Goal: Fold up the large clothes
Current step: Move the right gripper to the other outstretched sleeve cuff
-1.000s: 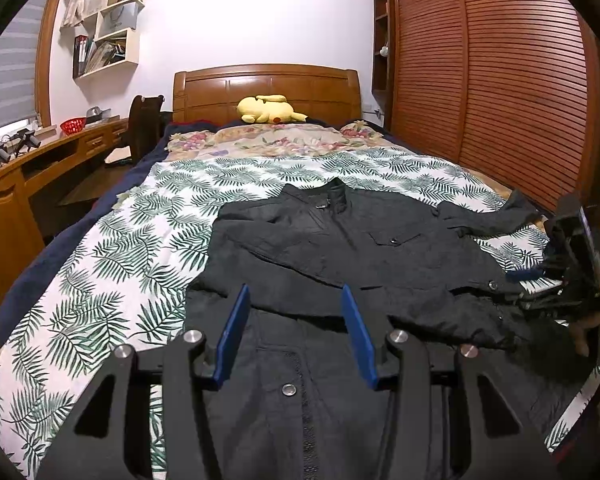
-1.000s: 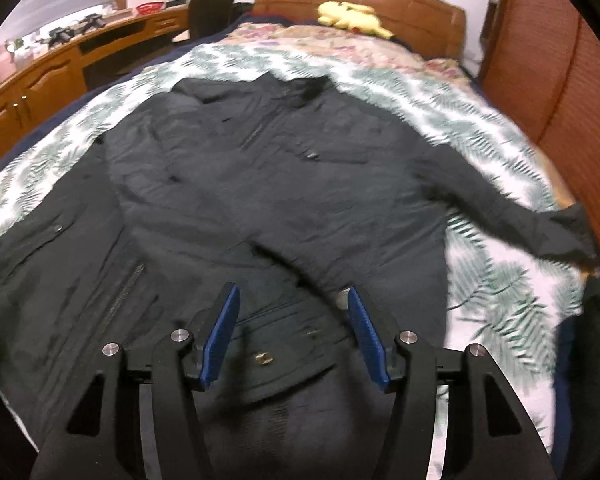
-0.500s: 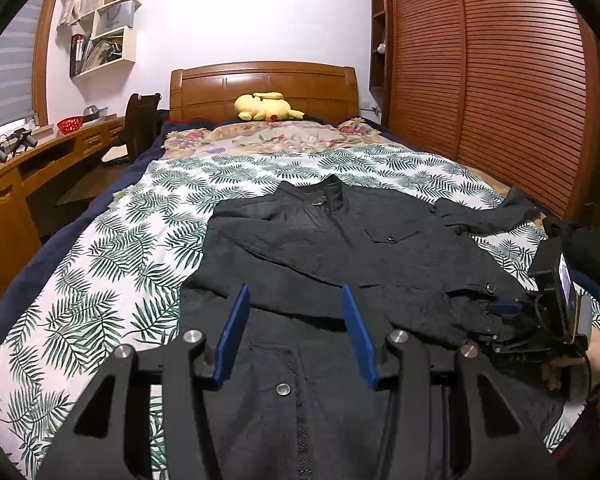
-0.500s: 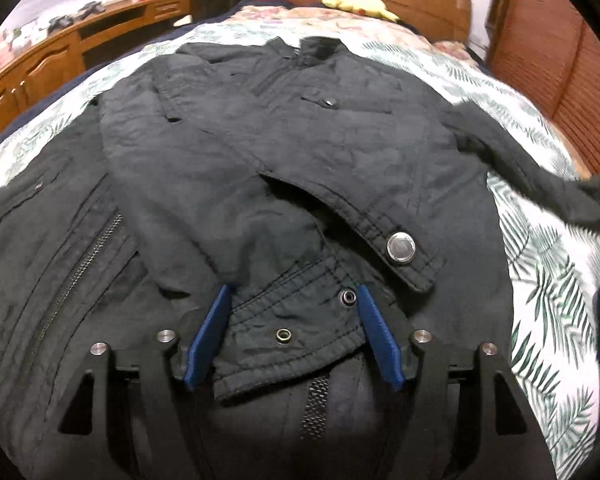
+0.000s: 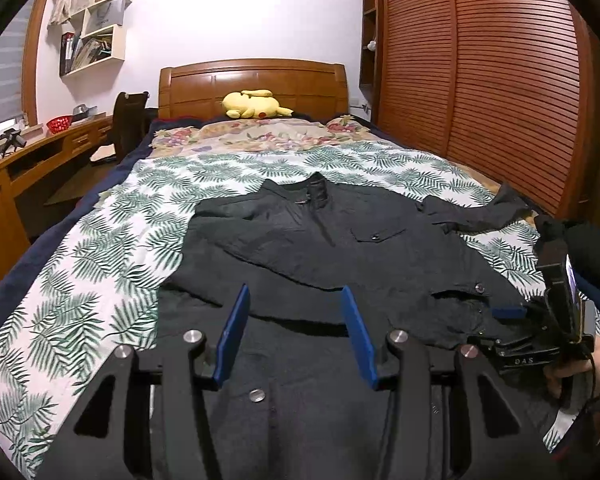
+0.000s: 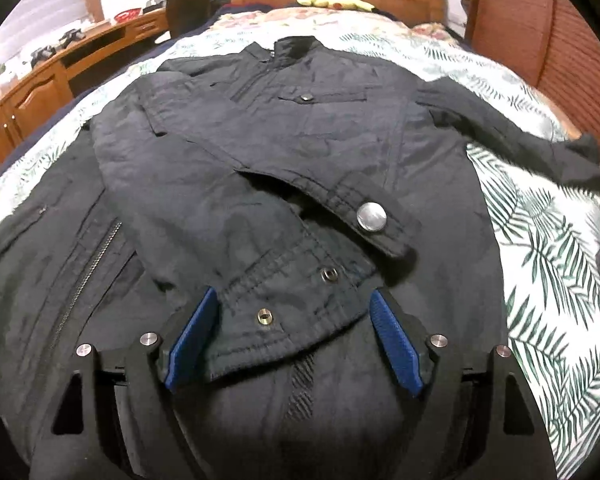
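Black jacket (image 6: 300, 140) flat on bed (image 5: 112, 240). Our right gripper (image 6: 292, 336) spread, just opening, sleeve cuff (image 6: 284, 312) loose between pads. Left gripper (image 5: 296, 332) half spread, empty. Cuff may slide, fold undone.

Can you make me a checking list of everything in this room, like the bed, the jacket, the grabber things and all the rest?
Surface: bed with a leaf-print cover.
Job's things: black jacket lies flat, one sleeve folded across its front, cuff near its hem.
Clutter: yellow plush toy by the headboard.
Grippers: left gripper open above the jacket; right gripper has just been opening, the cuff between its pads, not pinched.
Cables: nothing seen.
Surroundings: wooden desk, wall shelves, slatted wardrobe doors.
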The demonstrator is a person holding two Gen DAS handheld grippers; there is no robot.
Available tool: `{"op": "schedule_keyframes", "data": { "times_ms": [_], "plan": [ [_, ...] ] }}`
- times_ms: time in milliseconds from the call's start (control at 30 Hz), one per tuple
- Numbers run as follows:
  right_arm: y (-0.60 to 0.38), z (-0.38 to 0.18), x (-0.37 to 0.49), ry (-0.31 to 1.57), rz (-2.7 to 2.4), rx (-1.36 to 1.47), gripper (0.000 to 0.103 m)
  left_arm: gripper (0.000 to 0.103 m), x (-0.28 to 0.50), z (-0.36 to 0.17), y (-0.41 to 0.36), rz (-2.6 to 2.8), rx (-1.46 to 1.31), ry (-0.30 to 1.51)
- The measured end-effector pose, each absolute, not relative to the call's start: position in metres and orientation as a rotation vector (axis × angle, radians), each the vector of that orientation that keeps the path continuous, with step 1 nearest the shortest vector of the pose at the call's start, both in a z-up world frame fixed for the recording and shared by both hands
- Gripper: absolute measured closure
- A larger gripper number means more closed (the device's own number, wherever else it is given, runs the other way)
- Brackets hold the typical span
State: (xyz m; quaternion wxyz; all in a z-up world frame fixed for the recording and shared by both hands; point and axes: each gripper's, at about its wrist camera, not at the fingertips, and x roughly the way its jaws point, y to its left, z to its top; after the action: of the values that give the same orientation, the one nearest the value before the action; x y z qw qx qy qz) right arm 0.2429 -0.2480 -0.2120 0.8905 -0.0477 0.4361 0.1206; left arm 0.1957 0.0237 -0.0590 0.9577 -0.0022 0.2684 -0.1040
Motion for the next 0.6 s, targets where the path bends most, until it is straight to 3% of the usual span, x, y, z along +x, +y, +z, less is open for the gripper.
{"op": "schedule_keyframes", "data": {
  "times_ms": [133,600],
  "plan": [
    [-0.263,-0.192,0.228,0.864,0.333,-0.013,0.023,0.056,0.204,-0.062,0.005,-0.238,-0.001,0.555],
    [-0.339,-0.131,0.247,0.856,0.128,-0.127,0.023,0.056,0.211,-0.075,-0.049,-0.325,0.056,0.593]
  ]
}}
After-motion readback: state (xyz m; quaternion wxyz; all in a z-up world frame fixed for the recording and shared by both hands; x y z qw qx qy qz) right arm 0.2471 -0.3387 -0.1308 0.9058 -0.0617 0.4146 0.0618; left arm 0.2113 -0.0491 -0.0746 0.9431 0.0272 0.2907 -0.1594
